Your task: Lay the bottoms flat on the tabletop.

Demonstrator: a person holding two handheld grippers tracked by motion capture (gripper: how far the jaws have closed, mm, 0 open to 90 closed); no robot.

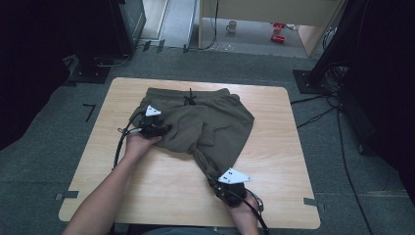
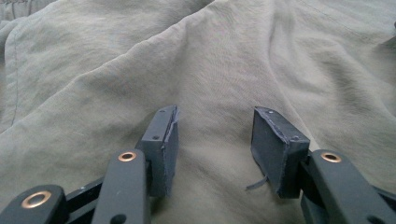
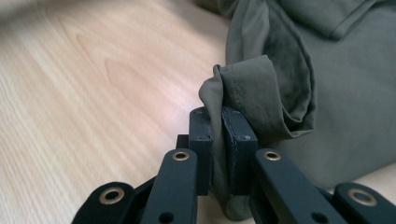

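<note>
Shorts at frame centre: right tongs pinch the hem, left tongs rest wide; pull gently, keeping cloth flat on the desk.

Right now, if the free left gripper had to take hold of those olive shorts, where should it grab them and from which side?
Probably the waistband of the olive shorts, approached from the table's far-left edge. It lies flat and exposed as a thick band, giving the jaws an edge to pinch. The left gripper is open over smooth cloth with no fold, while the right gripper already pinches a leg hem.
</note>
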